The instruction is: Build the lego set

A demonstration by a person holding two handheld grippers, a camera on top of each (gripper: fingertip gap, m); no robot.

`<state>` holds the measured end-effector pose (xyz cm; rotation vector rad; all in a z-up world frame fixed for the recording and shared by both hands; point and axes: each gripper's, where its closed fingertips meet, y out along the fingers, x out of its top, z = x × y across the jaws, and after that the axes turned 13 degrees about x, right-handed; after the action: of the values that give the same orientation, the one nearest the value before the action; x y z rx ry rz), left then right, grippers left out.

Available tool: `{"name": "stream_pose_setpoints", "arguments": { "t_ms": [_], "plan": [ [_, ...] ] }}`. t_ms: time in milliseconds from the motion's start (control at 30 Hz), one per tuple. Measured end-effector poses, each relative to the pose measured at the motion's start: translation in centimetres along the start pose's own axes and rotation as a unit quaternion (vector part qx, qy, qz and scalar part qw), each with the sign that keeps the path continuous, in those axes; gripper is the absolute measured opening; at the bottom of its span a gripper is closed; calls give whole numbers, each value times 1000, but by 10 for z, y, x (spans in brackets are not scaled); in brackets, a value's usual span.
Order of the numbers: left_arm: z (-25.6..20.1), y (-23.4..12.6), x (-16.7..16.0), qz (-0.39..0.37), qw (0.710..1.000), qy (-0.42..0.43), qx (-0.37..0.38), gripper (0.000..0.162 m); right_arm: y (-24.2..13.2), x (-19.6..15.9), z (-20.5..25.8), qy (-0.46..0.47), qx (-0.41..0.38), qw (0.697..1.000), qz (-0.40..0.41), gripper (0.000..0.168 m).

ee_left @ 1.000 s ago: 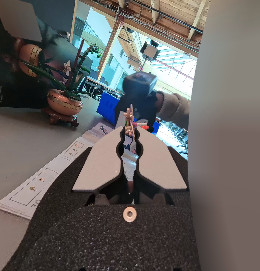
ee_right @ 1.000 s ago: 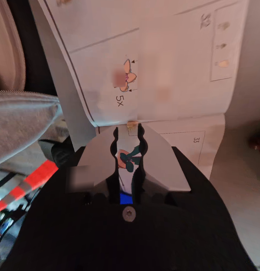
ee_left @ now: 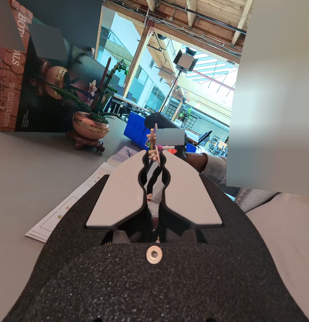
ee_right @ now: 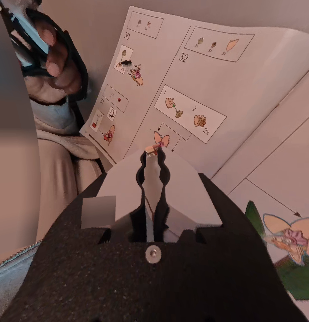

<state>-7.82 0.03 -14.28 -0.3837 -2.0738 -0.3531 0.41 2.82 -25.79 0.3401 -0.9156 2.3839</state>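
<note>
Standing upright, flower assembly [ee_left: 153,148] (tongs-pinched)

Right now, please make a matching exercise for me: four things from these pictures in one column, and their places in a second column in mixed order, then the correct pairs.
Things:
1. flower sub-assembly
2. small cream and red piece
3. orchid model in its pink pot
4. instruction booklet

Places:
A. lying open on the table
B. between the tips of the left tool
C. standing in front of the set's box
D. between the tips of the right tool

Pairs: 1-B, 2-D, 3-C, 4-A
</note>
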Motion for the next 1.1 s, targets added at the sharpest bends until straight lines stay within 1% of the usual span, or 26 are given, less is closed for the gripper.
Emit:
{"name": "stream_pose_setpoints", "arguments": {
  "t_ms": [33,100,167,200,233,300,500,567,633,733,900,933,967,1000,1033,1067,1100],
  "plan": [
    [0,0,-1,0,1000,-2,-2,11,-3,-1,0,-6,-15,1000,1,17],
    [0,0,-2,2,1000,-7,-6,11,-11,-4,-4,-20,-56,998,8,18],
    [-1,1,-2,2,1000,-8,-10,11,-19,-7,-11,-49,-102,993,16,9],
    [-2,1,-2,2,1000,-8,-11,11,-24,-9,-15,-60,-124,990,22,9],
    [-3,1,-2,1,1000,-7,-12,11,-27,-11,-16,-66,-130,989,23,9],
    [-4,1,-2,-1,1000,-5,-13,11,-32,-11,-17,-59,-132,989,-1,8],
    [-8,3,-2,1,1000,-1,-18,11,-52,-19,-26,17,-130,985,-109,9],
    [-9,5,-3,3,1000,0,-20,11,-60,-23,-30,23,-149,980,-128,15],
    [-9,6,-4,5,1000,1,-21,11,-67,-29,-34,21,-186,975,-118,24],
    [-9,6,-5,6,1000,0,-22,11,-68,-35,-32,10,-208,973,-100,27],
    [-9,8,-5,7,1000,2,-20,11,-75,-47,-25,-14,-239,970,-38,31],
    [-9,8,-6,7,1000,2,-21,11,-76,-43,-16,-43,-231,972,-16,29],
    [-9,9,-6,8,1000,3,-22,11,-77,-38,-5,-93,-225,970,21,25],
    [-10,9,-5,8,1000,3,-23,11,-82,-30,4,-158,-229,958,74,25],
    [-11,9,-5,9,1000,3,-26,11,-89,-23,12,-234,-231,934,141,26],
    [-12,9,-5,9,1000,3,-29,11,-94,-16,19,-312,-224,900,206,35],
    [-13,9,-5,7,999,3,-32,11,-94,-9,26,-385,-197,864,260,38]
  ]
}}
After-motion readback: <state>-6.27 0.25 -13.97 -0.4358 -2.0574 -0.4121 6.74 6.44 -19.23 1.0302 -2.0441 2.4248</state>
